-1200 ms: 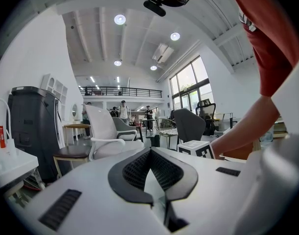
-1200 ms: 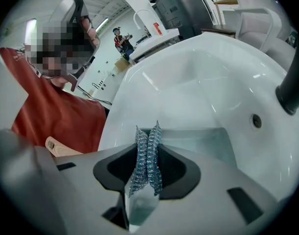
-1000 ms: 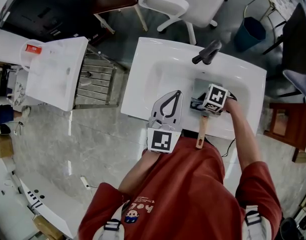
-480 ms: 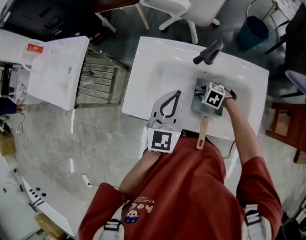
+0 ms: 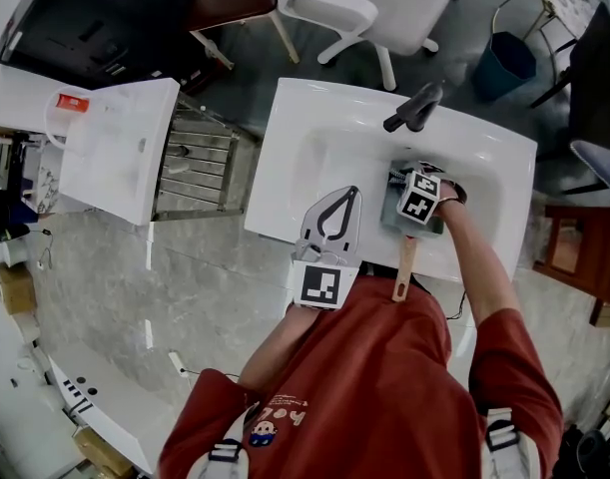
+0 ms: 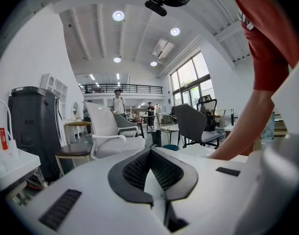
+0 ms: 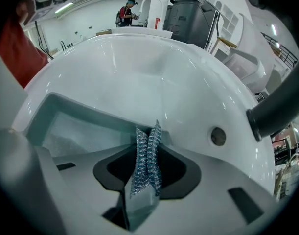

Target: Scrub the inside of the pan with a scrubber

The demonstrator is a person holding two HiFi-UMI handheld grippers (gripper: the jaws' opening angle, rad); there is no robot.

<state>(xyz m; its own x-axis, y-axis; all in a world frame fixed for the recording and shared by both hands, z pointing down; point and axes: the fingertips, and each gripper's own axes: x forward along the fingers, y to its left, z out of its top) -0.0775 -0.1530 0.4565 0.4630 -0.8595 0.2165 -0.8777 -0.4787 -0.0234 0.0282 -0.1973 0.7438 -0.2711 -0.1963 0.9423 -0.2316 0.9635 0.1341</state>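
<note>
A square grey pan [image 5: 393, 215] lies in the white sink [image 5: 324, 148], its wooden handle [image 5: 403, 265] sticking out over the front rim. My right gripper [image 5: 408, 190] reaches down into the pan, shut on a silvery mesh scrubber [image 7: 142, 165]; in the right gripper view the pan's wall [image 7: 76, 112] runs just ahead of the jaws [image 7: 148, 148]. My left gripper [image 5: 351, 195] hovers over the sink's front left, shut and holding nothing. In the left gripper view its jaws [image 6: 150, 153] point out at the room.
A dark faucet [image 5: 414, 106] overhangs the back of the sink, and an overflow hole [image 7: 218, 136] shows in the basin wall. A second white basin [image 5: 120, 143] and a metal rack [image 5: 193, 163] stand to the left. White chair [image 5: 369, 3] behind.
The right gripper with the scrubber has shifted a little to the left inside the pan. The left gripper has stayed where it was.
</note>
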